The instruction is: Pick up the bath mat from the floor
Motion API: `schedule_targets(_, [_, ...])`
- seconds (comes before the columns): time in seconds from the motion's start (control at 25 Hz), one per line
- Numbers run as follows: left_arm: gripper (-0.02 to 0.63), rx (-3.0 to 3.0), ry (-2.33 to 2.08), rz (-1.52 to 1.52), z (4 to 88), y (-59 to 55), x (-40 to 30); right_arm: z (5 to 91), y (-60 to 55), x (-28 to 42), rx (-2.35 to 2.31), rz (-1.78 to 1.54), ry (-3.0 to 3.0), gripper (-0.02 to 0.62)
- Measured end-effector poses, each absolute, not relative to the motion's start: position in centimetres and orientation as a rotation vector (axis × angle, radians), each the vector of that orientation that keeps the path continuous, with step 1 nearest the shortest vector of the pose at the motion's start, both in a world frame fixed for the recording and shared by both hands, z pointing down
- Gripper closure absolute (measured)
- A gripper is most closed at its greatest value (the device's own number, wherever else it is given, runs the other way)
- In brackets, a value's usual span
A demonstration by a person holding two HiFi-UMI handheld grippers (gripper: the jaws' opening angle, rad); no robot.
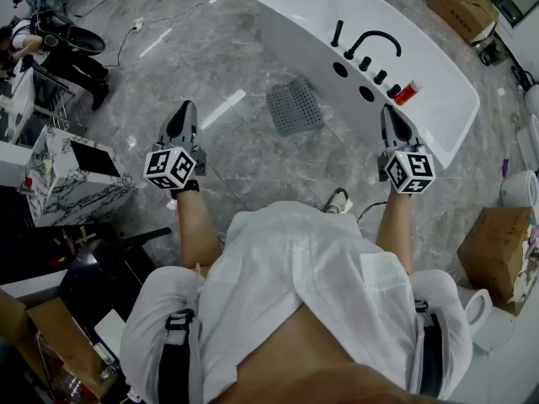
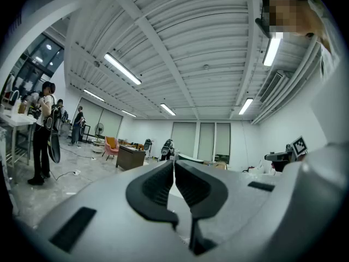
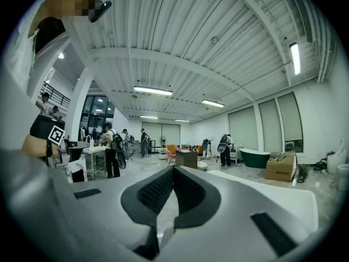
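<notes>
I held my left gripper (image 1: 183, 116) and right gripper (image 1: 393, 114) level, each with its jaws pressed together and nothing between them. The grey perforated bath mat (image 1: 296, 106) lay flat on the marble floor (image 1: 227, 49) at my 12 o'clock, between the grippers and untouched. A white bathtub (image 1: 290, 40) stood just beside it at its 3 o'clock.

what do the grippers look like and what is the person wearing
The left gripper and right gripper are grey, tapering to a point, with dark textured pads. Each carries a white cube with black square markers. The person wears a white shirt and dark straps.
</notes>
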State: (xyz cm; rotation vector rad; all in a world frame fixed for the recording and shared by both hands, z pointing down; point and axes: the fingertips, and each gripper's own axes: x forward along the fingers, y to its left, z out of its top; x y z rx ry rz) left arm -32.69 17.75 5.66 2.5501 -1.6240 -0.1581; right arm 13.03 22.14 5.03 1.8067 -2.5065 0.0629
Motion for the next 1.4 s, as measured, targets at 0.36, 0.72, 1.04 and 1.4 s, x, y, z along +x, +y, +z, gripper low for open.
schedule_targets(0.36, [0.589, 2.562, -1.622, -0.163, 5.3, 17.5, -32.7, 4.9, 21.9, 12.7, 1.799, 0.05, -2.515, 0.569])
schedule_targets(0.72, [0.589, 2.564, -1.62, -0.149, 5.7, 17.6, -32.3, 5.3, 22.2, 13.0, 1.795, 0.06, -2.529, 0.569])
schedule_targets(1.04, [0.589, 2.564, -1.617, -0.145, 5.8, 17.8, -32.5, 5.4, 22.1, 12.9, 1.818, 0.065, -2.536, 0.569])
schedule_targets(1.4, [0.589, 2.569, -1.601, -0.127, 5.6, 17.2, -30.4, 5.2, 21.2, 14.6, 1.825, 0.071, -2.53, 0.569])
